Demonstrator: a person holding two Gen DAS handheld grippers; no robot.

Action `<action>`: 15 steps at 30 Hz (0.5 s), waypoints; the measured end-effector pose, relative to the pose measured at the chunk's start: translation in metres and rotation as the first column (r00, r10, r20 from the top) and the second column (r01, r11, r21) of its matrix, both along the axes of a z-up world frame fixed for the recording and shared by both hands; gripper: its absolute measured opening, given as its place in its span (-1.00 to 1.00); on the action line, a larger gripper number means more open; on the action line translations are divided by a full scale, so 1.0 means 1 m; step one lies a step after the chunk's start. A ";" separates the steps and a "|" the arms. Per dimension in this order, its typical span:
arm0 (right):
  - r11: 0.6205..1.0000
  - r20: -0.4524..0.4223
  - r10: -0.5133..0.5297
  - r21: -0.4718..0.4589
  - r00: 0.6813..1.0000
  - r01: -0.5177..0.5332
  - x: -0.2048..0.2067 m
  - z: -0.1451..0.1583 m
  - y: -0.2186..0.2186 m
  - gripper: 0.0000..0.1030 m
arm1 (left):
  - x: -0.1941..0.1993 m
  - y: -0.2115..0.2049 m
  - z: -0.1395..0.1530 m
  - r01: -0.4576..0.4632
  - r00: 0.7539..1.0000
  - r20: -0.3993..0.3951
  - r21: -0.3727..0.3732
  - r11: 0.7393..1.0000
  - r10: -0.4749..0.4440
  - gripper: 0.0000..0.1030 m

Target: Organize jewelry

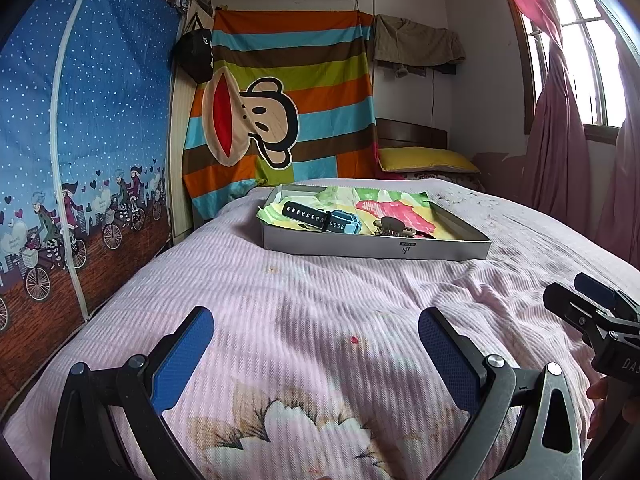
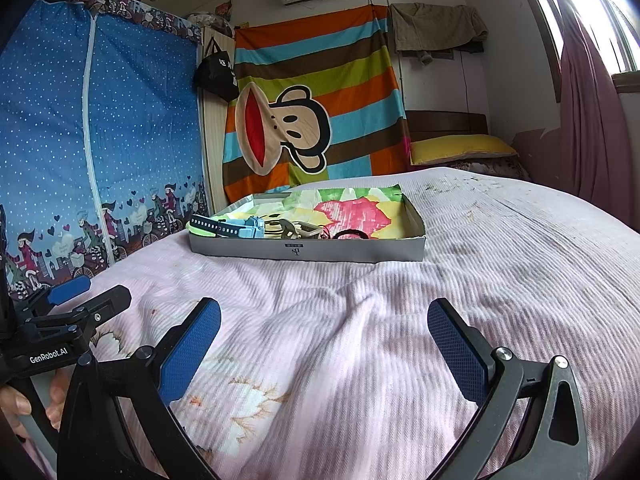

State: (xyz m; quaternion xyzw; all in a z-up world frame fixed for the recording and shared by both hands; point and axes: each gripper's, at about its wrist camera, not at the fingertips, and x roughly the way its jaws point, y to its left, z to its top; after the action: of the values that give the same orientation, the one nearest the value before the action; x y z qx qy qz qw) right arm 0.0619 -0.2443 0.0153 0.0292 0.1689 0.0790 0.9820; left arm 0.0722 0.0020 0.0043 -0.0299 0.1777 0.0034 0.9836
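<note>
A shallow grey box (image 1: 376, 249) (image 2: 308, 251) lined with colourful paper sits on the bed ahead. Inside lie a blue watch (image 1: 320, 218) (image 2: 232, 229) with a dark perforated strap, a brown hair claw (image 1: 394, 227) (image 2: 290, 229) and a black hair tie (image 2: 352, 234). My left gripper (image 1: 316, 344) hangs open low over the pink bedspread, well short of the box, nothing between its fingers. My right gripper (image 2: 324, 336) is likewise open and empty, beside the left one; it also shows at the right edge of the left wrist view (image 1: 580, 300).
A pink ribbed bedspread (image 1: 320, 300) (image 2: 480, 260) covers the bed. A blue zip wardrobe (image 1: 80, 140) stands along the left side. A striped monkey cloth (image 1: 288, 112) hangs behind, a yellow pillow (image 1: 428, 160) lies at the head, and curtains (image 1: 568, 140) hang on the right.
</note>
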 end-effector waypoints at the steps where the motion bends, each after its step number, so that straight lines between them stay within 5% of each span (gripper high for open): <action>1: 1.000 -0.001 -0.001 0.000 1.000 0.001 0.000 0.000 0.000 0.97 | 0.000 0.000 0.000 0.000 1.000 0.000 0.000 1.000 0.000 1.00; 15: 1.000 0.000 0.000 -0.001 1.000 0.000 -0.001 -0.001 0.000 0.97 | -0.001 0.001 0.001 -0.002 1.000 -0.004 -0.005 1.000 0.002 1.00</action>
State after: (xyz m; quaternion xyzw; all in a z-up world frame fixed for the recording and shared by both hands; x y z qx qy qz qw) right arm 0.0612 -0.2438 0.0147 0.0288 0.1687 0.0788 0.9821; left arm 0.0711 0.0032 0.0049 -0.0323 0.1797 0.0038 0.9832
